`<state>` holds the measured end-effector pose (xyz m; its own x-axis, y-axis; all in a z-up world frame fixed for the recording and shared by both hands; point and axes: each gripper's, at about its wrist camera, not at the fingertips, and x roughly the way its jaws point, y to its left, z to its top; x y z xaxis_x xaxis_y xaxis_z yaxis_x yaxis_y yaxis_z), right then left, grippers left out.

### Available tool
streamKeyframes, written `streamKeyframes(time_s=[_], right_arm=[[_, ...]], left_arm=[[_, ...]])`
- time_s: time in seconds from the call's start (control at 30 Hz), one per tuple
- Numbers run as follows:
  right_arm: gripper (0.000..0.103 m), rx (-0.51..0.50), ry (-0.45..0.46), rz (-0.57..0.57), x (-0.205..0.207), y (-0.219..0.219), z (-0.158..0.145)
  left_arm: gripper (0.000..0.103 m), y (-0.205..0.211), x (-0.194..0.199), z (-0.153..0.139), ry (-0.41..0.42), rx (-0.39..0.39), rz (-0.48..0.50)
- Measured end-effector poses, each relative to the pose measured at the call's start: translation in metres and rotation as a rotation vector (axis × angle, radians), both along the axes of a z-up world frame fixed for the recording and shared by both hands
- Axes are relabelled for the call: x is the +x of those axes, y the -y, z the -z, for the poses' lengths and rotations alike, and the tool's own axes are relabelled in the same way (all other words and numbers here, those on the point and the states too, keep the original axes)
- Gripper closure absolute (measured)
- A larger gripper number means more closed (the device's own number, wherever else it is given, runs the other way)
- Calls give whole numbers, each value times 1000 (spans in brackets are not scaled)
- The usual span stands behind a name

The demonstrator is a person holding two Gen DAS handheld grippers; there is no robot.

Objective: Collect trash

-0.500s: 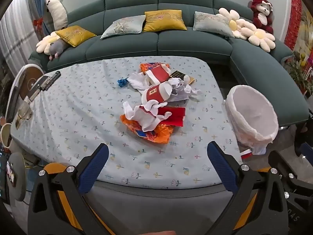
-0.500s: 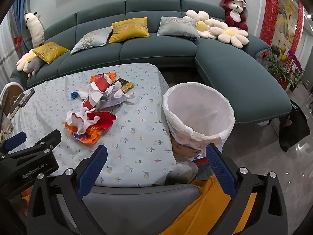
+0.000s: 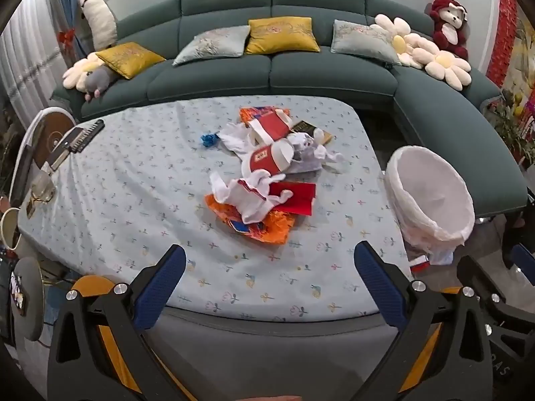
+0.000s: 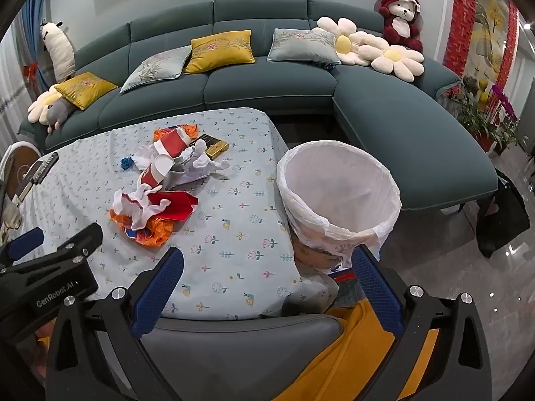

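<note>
A pile of trash [image 3: 267, 173] lies mid-table: red-and-white paper cups [image 3: 267, 160], crumpled white tissues [image 3: 254, 197], a red wrapper [image 3: 297, 197], an orange wrapper [image 3: 264, 227], a small blue scrap [image 3: 208, 139] and a dark box [image 3: 306, 128]. The pile also shows in the right wrist view [image 4: 160, 187]. A bin with a white liner [image 3: 431, 197] stands at the table's right edge, also in the right wrist view [image 4: 337, 197]. My left gripper [image 3: 270, 279] is open and empty above the near table edge. My right gripper [image 4: 267, 280] is open and empty, near the bin.
The table [image 3: 133, 200] has a light floral cloth. A comb [image 3: 83, 135] and small items lie at its left edge. A teal sofa [image 3: 267, 70] with cushions and plush toys wraps behind and to the right. A grey chair back [image 4: 240, 351] is under the grippers.
Both views have shifted slightly; the grippers have barely moved. The trash and bin are unchanged.
</note>
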<state>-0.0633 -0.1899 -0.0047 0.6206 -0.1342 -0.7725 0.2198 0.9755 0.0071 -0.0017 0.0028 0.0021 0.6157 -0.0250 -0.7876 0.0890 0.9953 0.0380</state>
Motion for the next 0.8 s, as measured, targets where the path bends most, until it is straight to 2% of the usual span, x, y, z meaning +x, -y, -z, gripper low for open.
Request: streamKeyframes(time_s=[0.23, 0.8], right_arm=[[7, -1, 1, -3, -1, -2, -1], [7, -1, -1, -4, 0, -3, -1]], left_arm=[[7, 2, -1, -1, 10, 24, 19], [7, 1, 0, 1, 2, 20, 3]])
